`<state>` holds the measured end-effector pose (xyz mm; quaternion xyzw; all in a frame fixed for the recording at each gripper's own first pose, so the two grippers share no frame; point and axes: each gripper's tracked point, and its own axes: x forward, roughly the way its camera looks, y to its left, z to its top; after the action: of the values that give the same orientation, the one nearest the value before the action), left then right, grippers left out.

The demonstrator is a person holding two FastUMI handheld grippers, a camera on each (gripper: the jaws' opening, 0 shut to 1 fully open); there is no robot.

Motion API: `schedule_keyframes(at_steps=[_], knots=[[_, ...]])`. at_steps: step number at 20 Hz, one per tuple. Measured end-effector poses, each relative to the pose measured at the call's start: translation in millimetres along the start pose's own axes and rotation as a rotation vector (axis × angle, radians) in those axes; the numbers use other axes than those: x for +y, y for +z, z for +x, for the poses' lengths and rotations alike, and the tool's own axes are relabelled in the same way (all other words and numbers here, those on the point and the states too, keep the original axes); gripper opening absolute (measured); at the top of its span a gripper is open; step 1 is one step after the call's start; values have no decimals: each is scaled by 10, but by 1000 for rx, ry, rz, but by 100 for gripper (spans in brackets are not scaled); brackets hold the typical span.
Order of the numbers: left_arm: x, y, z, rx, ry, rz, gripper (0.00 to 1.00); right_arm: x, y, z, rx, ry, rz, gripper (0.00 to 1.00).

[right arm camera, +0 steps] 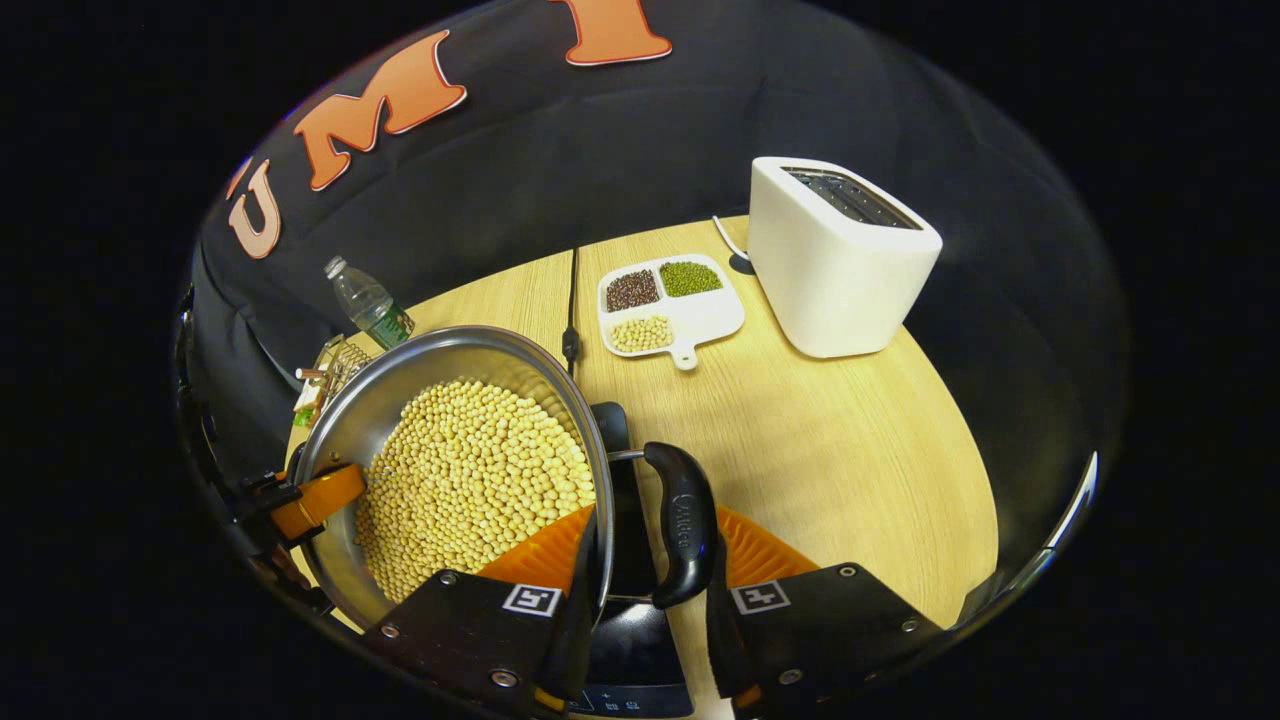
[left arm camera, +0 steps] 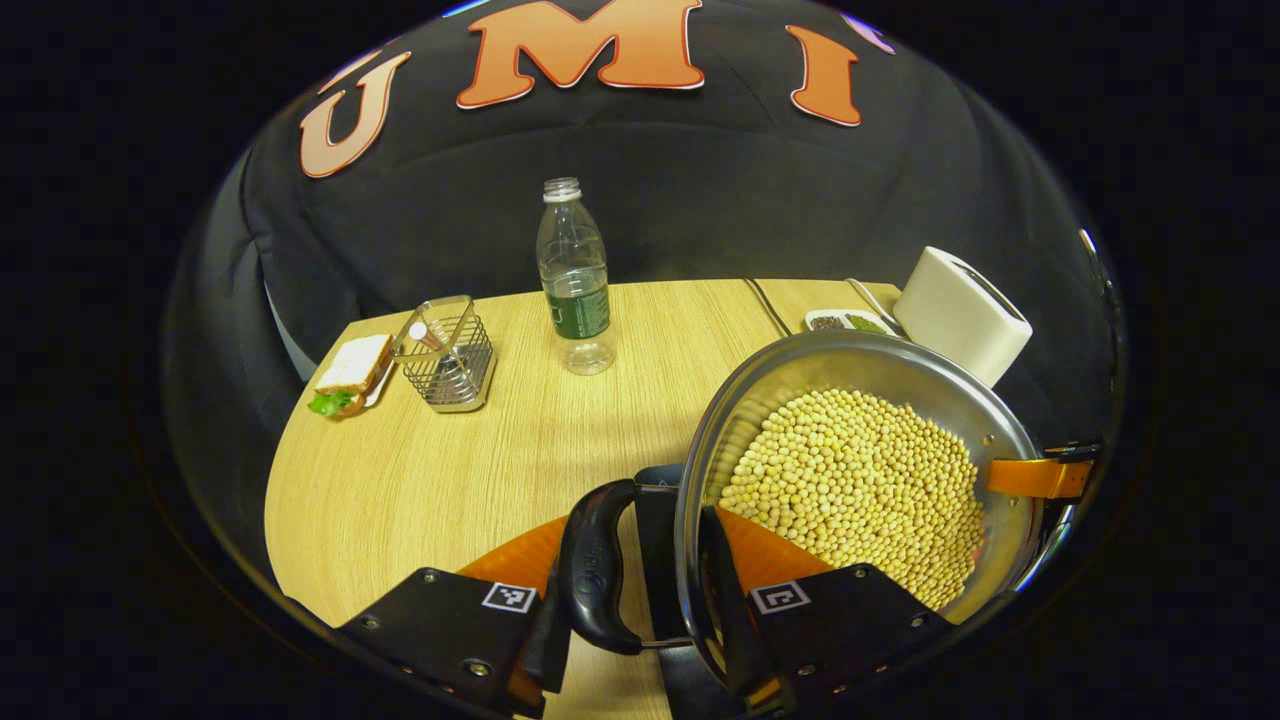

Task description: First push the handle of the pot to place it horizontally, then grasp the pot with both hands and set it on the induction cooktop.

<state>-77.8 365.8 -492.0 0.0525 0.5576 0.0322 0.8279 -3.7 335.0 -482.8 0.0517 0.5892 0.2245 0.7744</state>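
Over the table [left arm camera: 420, 480], each claw [left arm camera: 650, 610] [right arm camera: 650, 600] clamps a pot [left arm camera: 860, 480] handle

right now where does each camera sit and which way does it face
Left gripper view: rides the left gripper, facing the bottle and wall; its fingers straddle a pot handle.
Right gripper view: rides the right gripper, facing the toaster; its fingers straddle the opposite handle.
Shared: pot, bottle, toaster, table.
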Motion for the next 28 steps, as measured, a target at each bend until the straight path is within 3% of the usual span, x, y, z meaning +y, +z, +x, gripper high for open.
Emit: schedule_keyframes(at_steps=[9, 10, 14, 15, 16, 19, 20, 22, 28], knots=[[7, -21, -40, 24, -14, -40, 60, -38, 26, -63, 10, 1, 0, 48], [12, -45, -37, 28, -20, -45, 62, -50, 14, -46, 10, 1, -2, 44], [25, -189, -58, 103, -76, -83, 63, -44, -1, -47, 6, -22, -11, 57], [44, -122, -72, 88, -76, -67, 64, -38, -29, -74, 15, -22, -15, 52], [29, -81, -69, 68, -75, -46, 65, -48, 0, -83, 3, -25, -20, 60], [110, 170, -243, 0, -55, 10, 67, -120, 174, -298, -63, -32, -24, 64], [142, 249, -314, -25, -45, 25, 83, -163, 284, -417, -96, -32, -22, 71], [253, 430, -465, -80, -24, 62, 83, -266, 581, -722, -188, -36, -18, 79], [387, 1071, -1180, -318, 28, 170, 83, -522, 1380, -1962, -488, -66, -37, 87]])
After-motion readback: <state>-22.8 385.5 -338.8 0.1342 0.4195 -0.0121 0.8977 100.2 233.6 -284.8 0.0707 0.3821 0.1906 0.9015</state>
